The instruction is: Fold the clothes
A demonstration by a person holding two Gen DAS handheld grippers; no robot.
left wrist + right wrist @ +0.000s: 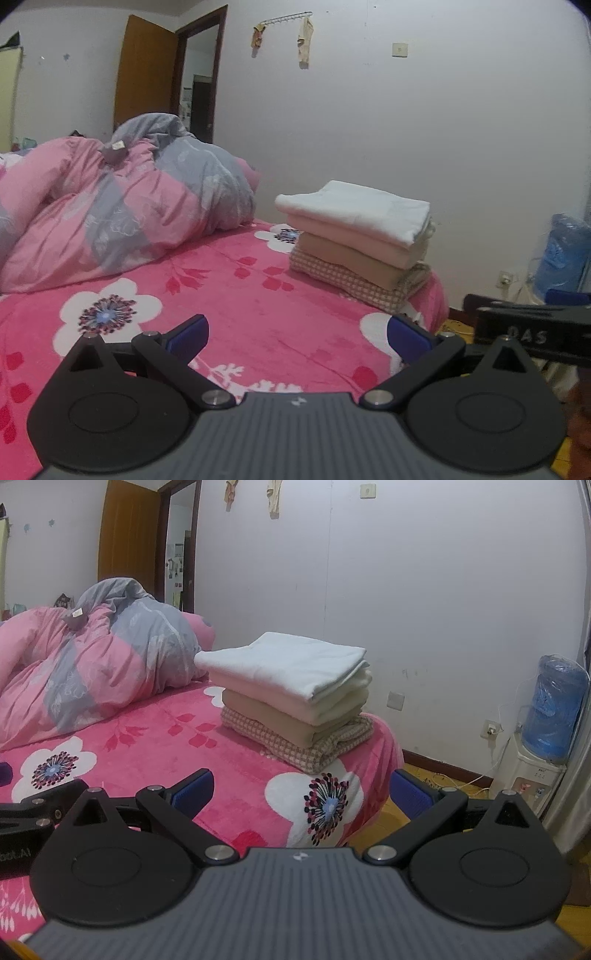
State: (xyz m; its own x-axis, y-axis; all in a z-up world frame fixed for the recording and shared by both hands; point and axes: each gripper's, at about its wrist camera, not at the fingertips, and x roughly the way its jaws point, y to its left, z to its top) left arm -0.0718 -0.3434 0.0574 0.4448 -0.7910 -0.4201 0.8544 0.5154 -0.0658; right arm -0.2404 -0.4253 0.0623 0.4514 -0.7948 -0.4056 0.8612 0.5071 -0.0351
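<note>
A stack of folded clothes (354,236) (291,694) rests near the far corner of the bed: a white piece on top, then pale pink, tan, and a checked one at the bottom. My left gripper (299,334) hovers open over the pink floral bedspread (229,295), short of the stack, nothing between its blue pads. My right gripper (301,794) is also open and empty, over the bed's right edge with the stack ahead of it. Each gripper's body shows at the edge of the other's view.
A crumpled pink and grey duvet (110,214) (85,664) fills the left side of the bed. A white wall stands behind. To the right are wooden floor (436,775), a water dispenser with a blue bottle (554,709), and wall sockets. An open door (147,70) is at the back left.
</note>
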